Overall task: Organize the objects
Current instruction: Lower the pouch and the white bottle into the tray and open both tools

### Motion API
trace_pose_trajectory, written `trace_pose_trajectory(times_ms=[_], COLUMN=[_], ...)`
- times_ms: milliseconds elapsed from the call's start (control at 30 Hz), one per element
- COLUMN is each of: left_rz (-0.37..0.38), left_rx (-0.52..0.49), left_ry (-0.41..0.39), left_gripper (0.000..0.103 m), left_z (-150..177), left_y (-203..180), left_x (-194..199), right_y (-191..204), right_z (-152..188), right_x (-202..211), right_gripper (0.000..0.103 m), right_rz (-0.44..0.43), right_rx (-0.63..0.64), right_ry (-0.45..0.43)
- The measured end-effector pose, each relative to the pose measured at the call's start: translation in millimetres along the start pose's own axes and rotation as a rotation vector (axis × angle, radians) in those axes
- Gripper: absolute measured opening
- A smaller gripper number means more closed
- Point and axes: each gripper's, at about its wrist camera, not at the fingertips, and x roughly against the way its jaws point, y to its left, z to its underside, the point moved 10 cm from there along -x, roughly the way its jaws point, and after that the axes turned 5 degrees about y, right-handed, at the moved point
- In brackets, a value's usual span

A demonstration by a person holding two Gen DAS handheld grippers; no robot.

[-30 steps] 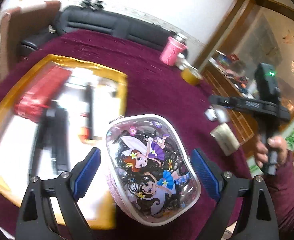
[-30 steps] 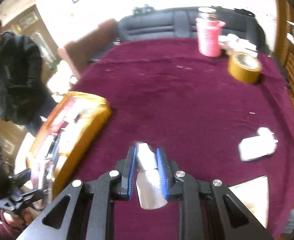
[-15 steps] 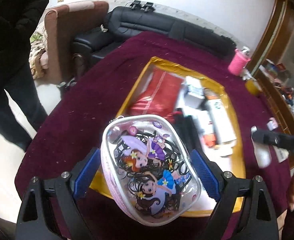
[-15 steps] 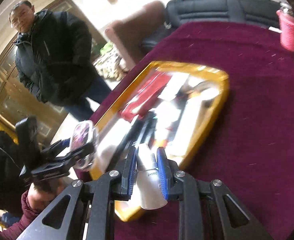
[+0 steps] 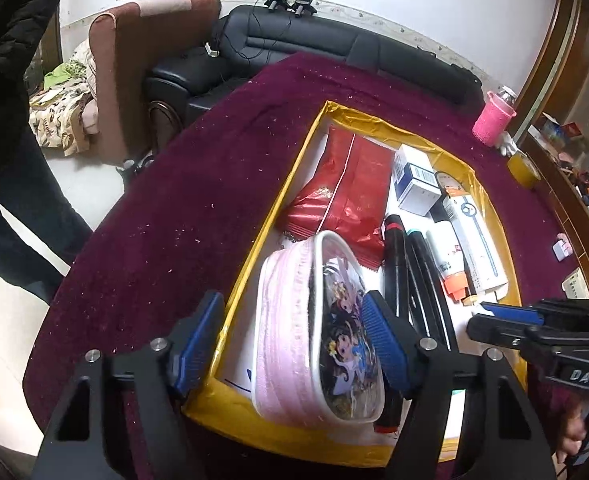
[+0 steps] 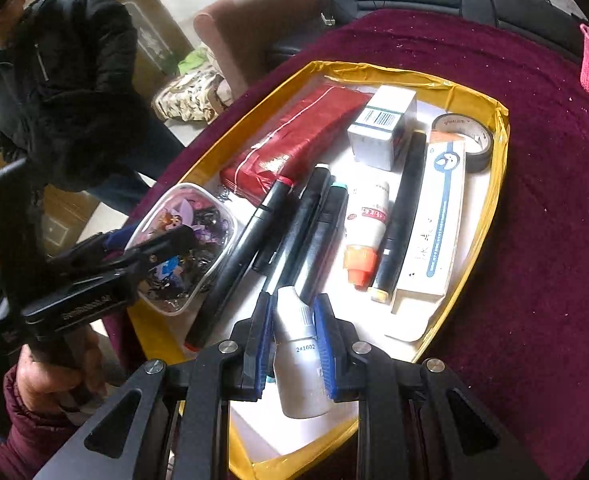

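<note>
The left gripper [image 5: 290, 336] hangs over the near left corner of the yellow-rimmed tray [image 5: 290, 184], its jaws closing, with the clear pink-zippered pouch [image 5: 318, 336] between them; the right pad touches the pouch's printed face, the left pad stands clear of it, so no real grip there. The pouch sits tipped on its edge inside the tray, long axis running from the near rim toward the red foil packet [image 5: 342, 192], cartoon girls facing right. Over on the other side, the right gripper [image 6: 296, 340] is clenched on a small white bottle [image 6: 300, 356], nozzle pointing away into the tray, body toward the handle; "241002" is stamped on its shoulder. It hovers above the tray's near end, just past the black markers [image 6: 294, 232]. A white tube with red print [image 6: 364, 224] lies cap toward us; its lettering is too small to read. "DAS" shows on the right gripper's body.
</note>
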Motion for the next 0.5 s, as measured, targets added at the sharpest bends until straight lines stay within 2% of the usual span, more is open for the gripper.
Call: trace_pose_trajectory(times_ms=[167, 233, 367, 433, 500], left_rz=[-0.004, -0.026, -0.104, -0.136, -0.167], left_rx=[0.014, 0.003, -0.035, -0.06, -0.087], left_ry=[-0.029, -0.058, -0.117, -0.14, -0.161], left_gripper=[0.08, 0.085, 0.089, 0.09, 0.09], left_z=[1, 0, -3, -4, -5], left_y=[-5, -10, -22, -30, -38], left_x=[15, 26, 46, 54, 61], right_y=[-3, -4, -5, -7, -10], right_z=[-2, -4, -15, -19, -20], right_x=[-2, -1, 14, 24, 34], right_gripper=[0.027, 0.04, 0.056, 0.068, 0.072], right_rz=[0.077, 0.08, 0.093, 0.1, 0.107], right_rx=[0.022, 0.018, 0.019, 0.012, 0.006], right_ry=[-0.022, -0.037, -0.112, -0.145, -0.173])
